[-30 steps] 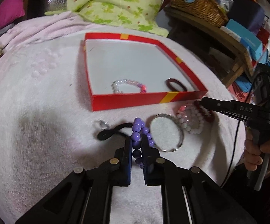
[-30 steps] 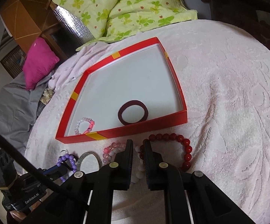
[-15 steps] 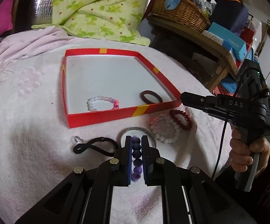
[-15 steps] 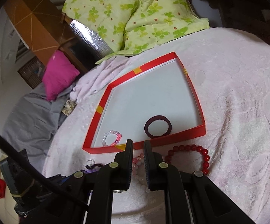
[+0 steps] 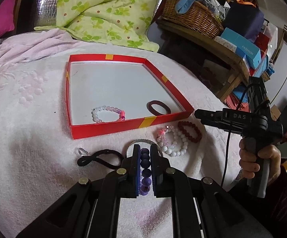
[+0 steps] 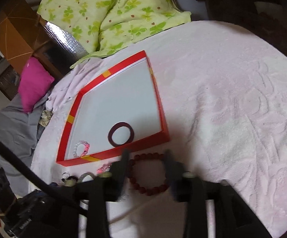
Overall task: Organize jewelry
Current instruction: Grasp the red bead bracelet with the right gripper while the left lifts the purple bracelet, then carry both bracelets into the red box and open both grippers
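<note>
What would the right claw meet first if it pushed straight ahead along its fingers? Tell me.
Most likely the dark red bead bracelet lying on the white blanket; it sits between the opening fingers of the right claw, untouched. Depth is unclear.

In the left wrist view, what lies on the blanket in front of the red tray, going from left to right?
Small silver ring → black hair tie → silver bangle → white and pink bead bracelets → dark red bead bracelet.
</note>
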{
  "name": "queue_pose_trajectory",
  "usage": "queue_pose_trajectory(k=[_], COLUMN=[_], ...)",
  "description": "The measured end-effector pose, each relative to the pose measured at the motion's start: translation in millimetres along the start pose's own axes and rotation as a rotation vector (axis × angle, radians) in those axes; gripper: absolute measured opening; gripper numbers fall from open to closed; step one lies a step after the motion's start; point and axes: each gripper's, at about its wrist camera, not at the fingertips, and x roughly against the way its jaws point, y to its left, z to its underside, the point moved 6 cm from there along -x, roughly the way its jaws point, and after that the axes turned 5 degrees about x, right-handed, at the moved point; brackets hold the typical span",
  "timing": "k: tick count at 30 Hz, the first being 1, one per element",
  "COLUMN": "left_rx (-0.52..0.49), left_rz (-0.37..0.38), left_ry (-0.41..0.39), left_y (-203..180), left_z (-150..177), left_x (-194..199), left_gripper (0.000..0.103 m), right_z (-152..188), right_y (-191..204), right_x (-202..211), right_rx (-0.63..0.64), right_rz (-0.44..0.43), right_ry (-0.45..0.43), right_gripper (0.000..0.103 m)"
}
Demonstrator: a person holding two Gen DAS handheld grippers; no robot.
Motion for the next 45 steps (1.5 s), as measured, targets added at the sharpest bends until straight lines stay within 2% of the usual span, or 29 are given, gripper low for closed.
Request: queue_pose_trajectory(k=[2,8,14,15,17,18,19,21,22,24,36,45], left_rx=[0.003,0.006,0.028,0.031,0.033,0.034,0.036,0.039,0.039,0.039,0.060,0.108], left_rz=[-0.004,-0.014,-0.028,-0.031,-0.033,-0.034,-0.034,-0.035,-0.035,-0.034,-0.013,0.125], left_ry=[0.000,0.002,0.007,0.007,0.006,0.005,0.005,0.005,0.005,0.005,-0.011,-0.121], left_y=[1.6,4.7,12.9,13.4,14.5,14.9,15.1,15.4,15.3,15.3,16.9,17.1], left_z=[-0.4,0.8,1.6,1.6,1.6,2.0,1.8,1.5,1.3,1.1,-4.7,-28.2], left_x=[0.5,2.6,4.2,4.3,4.8,5.0,4.8,4.3,4.1,3.7,7.2,36.3], left_gripper=[0.010,0.010,0.010,0.010,0.010,0.010,0.010,0.010,0.010,0.010,0.010,0.010], right_z=[2.5,13.3,20.8,22.8,24.0,23.9,22.8,20.5,18.4,17.2,13.6,3.3], right_y=[3.4,10.6,22.3,24.9,27.3,28.1,27.6,23.8,22.5,23.2,33.0,45.4], right_x=[-2.8,-30.7,-38.7,-39.4,-38.5,-37.2,-35.8,-32.7,-30.5,-25.8,-2.8,6.7], right_rx=[0.017,0.104,0.239,0.276,0.327,0.342,0.339,0.312,0.297,0.274,0.108,0.045], right_rz=[-0.013,0.066,0.150,0.176,0.208,0.211,0.203,0.187,0.172,0.127,-0.209,-0.311], right_ry=[0.017,0.111,0.108,0.108,0.106,0.104,0.101,0.095,0.090,0.082,0.071,0.009], right_gripper=[0.055,0.068,0.070,0.063,0.042,0.027,0.022,0.019,0.013,0.011,0.010,0.011])
